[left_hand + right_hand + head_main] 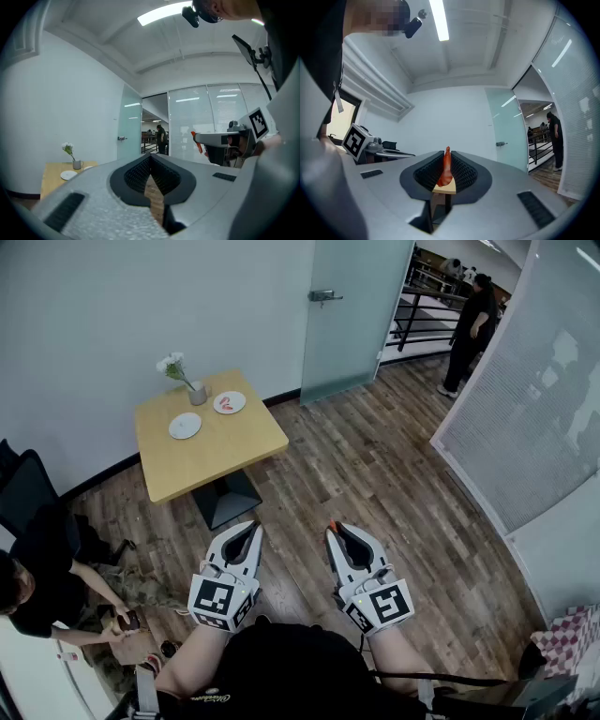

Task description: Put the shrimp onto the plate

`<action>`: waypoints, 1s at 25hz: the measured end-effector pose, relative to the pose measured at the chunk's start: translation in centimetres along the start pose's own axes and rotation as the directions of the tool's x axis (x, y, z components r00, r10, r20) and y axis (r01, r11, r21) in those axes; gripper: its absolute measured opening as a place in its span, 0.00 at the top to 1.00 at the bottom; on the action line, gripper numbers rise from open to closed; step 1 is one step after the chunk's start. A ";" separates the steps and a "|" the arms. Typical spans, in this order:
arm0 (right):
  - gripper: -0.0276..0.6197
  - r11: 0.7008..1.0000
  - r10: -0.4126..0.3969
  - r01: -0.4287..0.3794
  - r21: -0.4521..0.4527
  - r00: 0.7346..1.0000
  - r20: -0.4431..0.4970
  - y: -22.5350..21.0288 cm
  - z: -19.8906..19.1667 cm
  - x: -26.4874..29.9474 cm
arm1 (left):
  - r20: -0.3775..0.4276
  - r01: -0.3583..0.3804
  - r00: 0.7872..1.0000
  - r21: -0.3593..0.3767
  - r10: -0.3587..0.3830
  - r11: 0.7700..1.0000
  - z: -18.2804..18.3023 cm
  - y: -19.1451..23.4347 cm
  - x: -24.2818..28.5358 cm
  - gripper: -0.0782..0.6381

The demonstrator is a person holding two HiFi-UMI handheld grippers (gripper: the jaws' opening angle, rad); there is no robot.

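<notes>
Pale wood table (pixel 211 451) stands ahead on your left, bearing a bare white plate (pixel 185 426), a second plate (pixel 229 403) with red pieces on it, and a flower vase (pixel 197 393). Your left gripper (pixel 255 525) has its jaws pressed together on nothing. Your right gripper (pixel 331 531) pinches the orange shrimp (pixel 446 168) over the plank floor (pixel 375 474), well apart from both plates.

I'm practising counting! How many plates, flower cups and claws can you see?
Plates: 2
Flower cups: 1
Claws: 2, the left claw and the right claw, which pinches a shrimp
Total: 5
</notes>
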State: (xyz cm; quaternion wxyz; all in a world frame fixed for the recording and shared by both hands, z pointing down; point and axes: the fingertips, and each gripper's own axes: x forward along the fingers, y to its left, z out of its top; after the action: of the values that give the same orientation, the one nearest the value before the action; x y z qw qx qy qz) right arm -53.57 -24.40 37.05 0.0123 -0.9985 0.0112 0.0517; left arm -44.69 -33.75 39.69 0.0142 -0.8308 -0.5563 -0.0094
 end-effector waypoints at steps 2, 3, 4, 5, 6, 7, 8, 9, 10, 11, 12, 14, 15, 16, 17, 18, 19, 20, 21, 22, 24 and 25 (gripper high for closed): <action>0.89 1.000 -0.002 0.002 -0.001 1.000 -0.003 -0.2 -0.1 0.1 | 0.000 0.003 1.000 0.004 -0.003 1.000 -0.3 -0.1 0.3 0.89; 0.89 1.000 -0.002 0.002 -0.002 1.000 -0.004 -0.2 -0.2 0.1 | 0.000 0.004 1.000 0.004 -0.004 1.000 -0.4 -0.1 0.3 0.89; 0.89 1.000 -0.002 0.002 -0.002 1.000 -0.005 -0.3 -0.2 0.1 | 0.000 0.006 1.000 0.005 -0.006 1.000 -0.4 -0.1 0.4 0.89; 0.89 1.000 -0.001 0.001 -0.003 1.000 -0.005 -0.2 -0.2 0.1 | 0.000 0.006 1.000 0.005 -0.006 1.000 -0.4 -0.2 0.4 0.89; 0.89 1.000 -0.001 0.001 -0.004 1.000 -0.005 -0.2 -0.1 0.1 | 0.000 0.006 1.000 0.005 -0.006 1.000 -0.4 -0.2 0.3 0.89; 0.89 1.000 0.001 -0.001 -0.005 1.000 -0.006 -0.2 -0.1 0.1 | -0.001 0.006 1.000 0.005 -0.006 1.000 -0.3 -0.2 0.3 0.89; 0.89 1.000 0.002 -0.002 -0.006 1.000 -0.008 -0.1 -0.1 0.1 | -0.001 0.005 1.000 0.005 -0.005 1.000 -0.3 -0.2 0.2 0.89; 0.89 1.000 0.003 -0.003 -0.008 1.000 -0.008 0.0 -0.1 0.1 | 0.000 0.005 1.000 0.006 -0.005 1.000 -0.3 -0.2 0.2 0.89; 0.89 1.000 0.004 -0.004 -0.010 1.000 -0.009 0.0 -0.1 0.1 | 0.002 0.005 1.000 0.007 -0.005 1.000 -0.2 -0.2 0.1 0.89; 0.89 1.000 0.005 -0.005 -0.011 1.000 -0.009 0.0 -0.1 0.1 | 0.004 0.005 1.000 0.007 -0.005 1.000 -0.2 -0.2 0.1 0.89; 0.89 1.000 0.006 -0.006 -0.012 1.000 -0.010 0.0 -0.1 0.2 | 0.004 0.005 1.000 0.008 -0.005 1.000 -0.2 -0.2 0.2 0.89; 0.89 1.000 0.005 -0.005 -0.012 1.000 -0.012 0.1 -0.1 0.2 | 0.002 0.006 1.000 0.007 -0.006 1.000 -0.2 -0.2 0.2 0.89; 0.89 1.000 0.004 -0.004 -0.011 1.000 -0.012 0.1 -0.2 0.2 | 0.002 0.007 1.000 0.007 -0.007 1.000 -0.2 -0.3 0.1 0.89; 0.89 1.000 0.004 -0.004 -0.009 1.000 -0.013 0.0 -0.2 0.2 | 0.003 0.007 1.000 0.007 -0.007 1.000 -0.2 -0.3 0.1 0.89; 0.89 1.000 0.005 -0.005 -0.002 1.000 -0.012 -0.1 -0.1 0.2 | 0.003 0.007 1.000 0.007 -0.007 1.000 -0.2 -0.3 0.2 0.89; 0.89 1.000 0.009 -0.009 0.011 1.000 -0.010 -0.2 -0.1 0.2 | 0.003 0.007 1.000 0.007 -0.007 1.000 -0.1 -0.4 0.3 0.89; 0.89 1.000 0.014 -0.014 0.026 1.000 -0.007 -0.3 0.0 0.3 | 0.002 0.006 1.000 0.008 -0.006 1.000 -0.1 -0.4 0.4 0.89; 0.89 0.999 0.017 -0.016 0.039 1.000 -0.005 -0.4 0.0 0.3 | -0.001 0.006 1.000 0.008 -0.006 1.000 -0.1 -0.3 0.4 0.89; 0.89 0.999 0.017 -0.017 0.045 1.000 -0.004 -0.5 -0.1 0.3 | -0.004 0.005 1.000 0.009 -0.005 1.000 -0.2 -0.3 0.5 0.89; 0.89 0.999 0.017 -0.016 0.046 1.000 -0.004 -0.5 -0.2 0.4 | -0.006 0.004 1.000 0.009 -0.004 1.000 -0.3 -0.2 0.6 0.89; 0.89 0.999 0.015 -0.015 0.040 1.000 -0.004 -0.7 -0.4 0.4 | -0.010 0.004 1.000 0.011 -0.004 1.000 -0.5 -0.2 0.7 0.89; 0.89 0.999 0.014 -0.014 0.036 1.000 -0.003 -0.9 -0.4 0.3 | -0.012 0.005 1.000 0.013 -0.005 1.000 -0.6 -0.3 0.9 0.89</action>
State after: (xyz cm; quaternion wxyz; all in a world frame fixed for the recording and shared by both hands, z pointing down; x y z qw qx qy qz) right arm -53.16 -23.57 37.48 0.0299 -0.9981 0.0193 0.0499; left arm -44.57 -32.81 40.29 0.0228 -0.8294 -0.5581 -0.0109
